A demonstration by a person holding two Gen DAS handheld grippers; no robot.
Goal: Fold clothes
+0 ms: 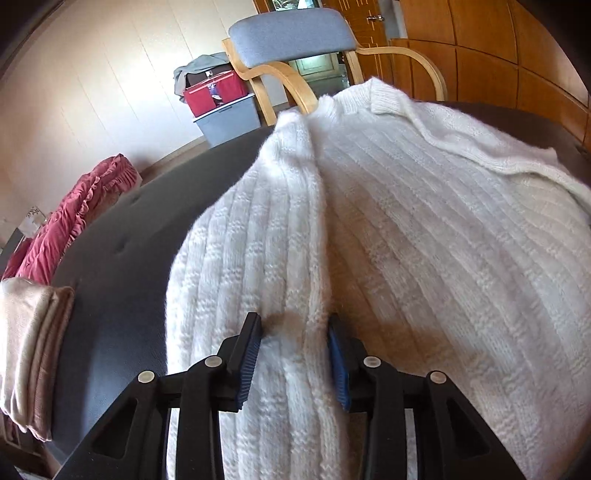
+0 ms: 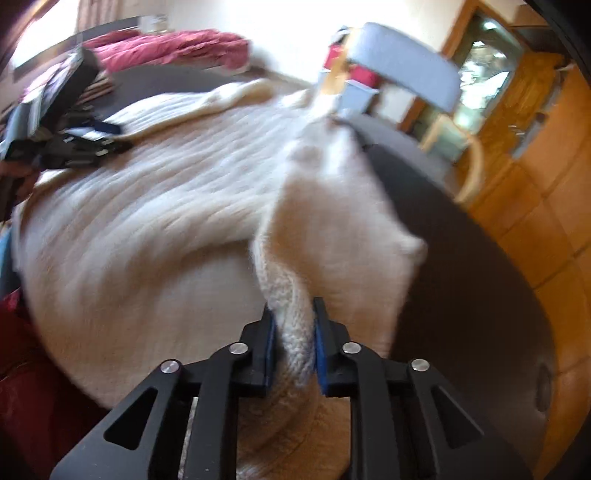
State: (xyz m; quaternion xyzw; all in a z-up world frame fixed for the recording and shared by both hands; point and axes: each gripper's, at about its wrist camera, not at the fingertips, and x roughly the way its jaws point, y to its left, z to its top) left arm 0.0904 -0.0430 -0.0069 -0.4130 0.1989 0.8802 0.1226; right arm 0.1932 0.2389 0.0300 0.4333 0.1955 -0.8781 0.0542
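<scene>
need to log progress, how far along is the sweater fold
Done: a beige folded garment sits at the dark table edge. In hand: the white ribbed knit sweater; the right gripper pinches one fold, and the left gripper straddles a side fold, jaws apart. Left: most of it lies spread out.

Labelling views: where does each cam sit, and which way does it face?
Left wrist: on the left tongs, looking down along them at the sweater on the table, chair beyond; only its fingers show, astride a fold.
Right wrist: on the right tongs, facing down over the sweater's other edge, pinching a bunch; left tongs show far left.
Shared: sweater, table, chair, red cloth.
</scene>
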